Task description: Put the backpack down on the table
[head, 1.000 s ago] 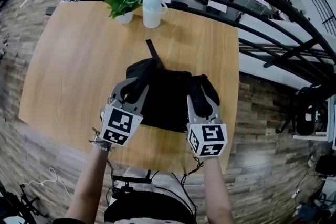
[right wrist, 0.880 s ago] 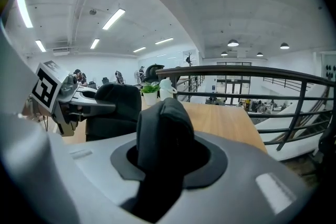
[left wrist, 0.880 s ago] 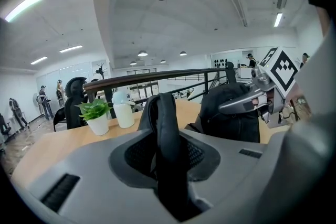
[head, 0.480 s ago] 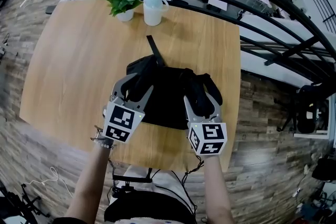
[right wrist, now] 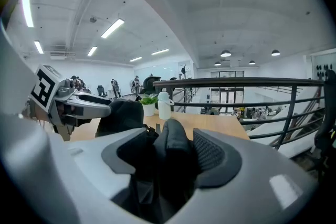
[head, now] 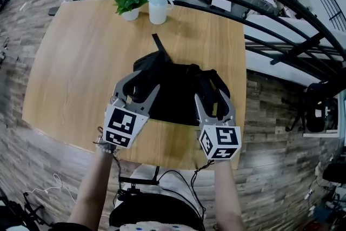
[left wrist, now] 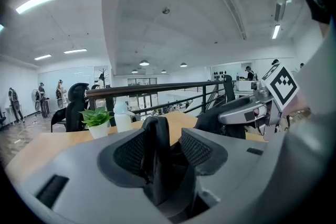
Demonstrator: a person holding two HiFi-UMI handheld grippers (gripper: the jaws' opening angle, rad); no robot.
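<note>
The backpack (head: 175, 97) already lies on the table (head: 75, 62). The left tongs (head: 142, 84) and right tongs (head: 212, 96) are opening, a strap (left wrist: 157, 149) loose between each pair. Only pulling clear seems left.

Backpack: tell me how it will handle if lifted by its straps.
Likely floppy: the black backpack lies slumped on the table, so it would sag. Its padded straps look soft, not slippery. Probably light: it sits flat.
</note>
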